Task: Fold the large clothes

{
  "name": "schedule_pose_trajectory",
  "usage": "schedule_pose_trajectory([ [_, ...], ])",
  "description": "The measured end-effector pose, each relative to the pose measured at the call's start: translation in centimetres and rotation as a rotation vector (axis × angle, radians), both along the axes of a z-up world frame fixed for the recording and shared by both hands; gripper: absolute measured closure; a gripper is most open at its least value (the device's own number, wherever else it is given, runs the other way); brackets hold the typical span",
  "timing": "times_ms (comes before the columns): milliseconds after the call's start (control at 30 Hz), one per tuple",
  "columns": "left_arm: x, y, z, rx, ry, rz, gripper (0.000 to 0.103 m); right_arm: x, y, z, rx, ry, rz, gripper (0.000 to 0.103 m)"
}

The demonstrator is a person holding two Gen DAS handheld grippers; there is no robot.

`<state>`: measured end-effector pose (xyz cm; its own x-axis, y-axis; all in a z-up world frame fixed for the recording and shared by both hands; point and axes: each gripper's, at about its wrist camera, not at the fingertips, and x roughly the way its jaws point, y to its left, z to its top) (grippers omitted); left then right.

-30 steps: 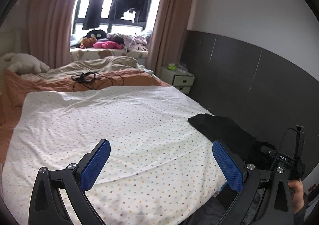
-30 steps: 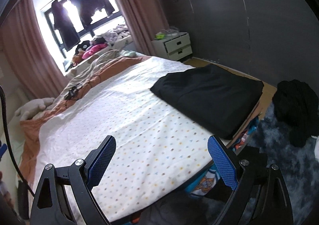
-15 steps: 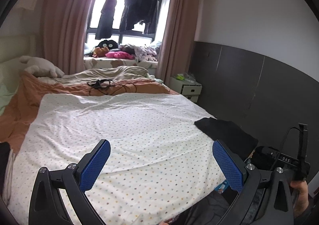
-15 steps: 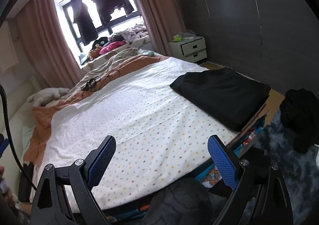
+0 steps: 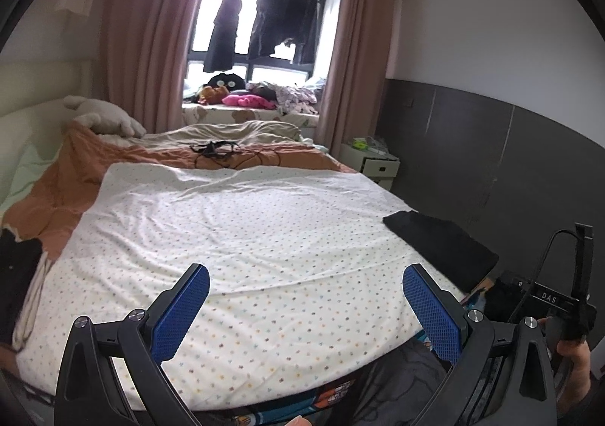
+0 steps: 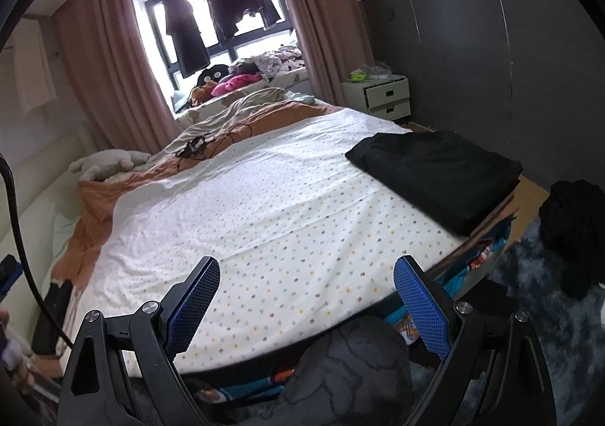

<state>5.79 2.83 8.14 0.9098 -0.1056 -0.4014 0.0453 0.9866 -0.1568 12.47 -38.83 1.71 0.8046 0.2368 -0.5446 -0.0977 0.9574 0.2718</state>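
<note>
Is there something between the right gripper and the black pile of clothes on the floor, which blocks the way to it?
Nothing visible blocks it. The right gripper is open and empty at the foot of the bed. The black pile lies on the floor to its right, beside the bed corner, with only rug between.

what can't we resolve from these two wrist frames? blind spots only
- Folded black garment: near end cut off by the left gripper's finger in the left view.
- Black heap on the floor: right view only; garment type unreadable, dark and crumpled.
- Bed's near edge: hidden behind both grippers' frames.
- Dark item at bed's left side: cut off by lens edge, unidentifiable.
</note>
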Motion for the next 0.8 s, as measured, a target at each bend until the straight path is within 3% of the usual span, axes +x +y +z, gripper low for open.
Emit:
schedule_pose_trajectory([
  [400,-2.2,-0.8,-2.0,0.013,0.017,0.034,0.001,-1.2,0.8,-2.1,-0.015,-0.007,0.02,0.009],
  [800,-2.6,-0.5,-2.6,0.012,0.023,0.071,0.001,-1.2,2.3,-2.2,-0.04,-0.031,0.068,0.009],
])
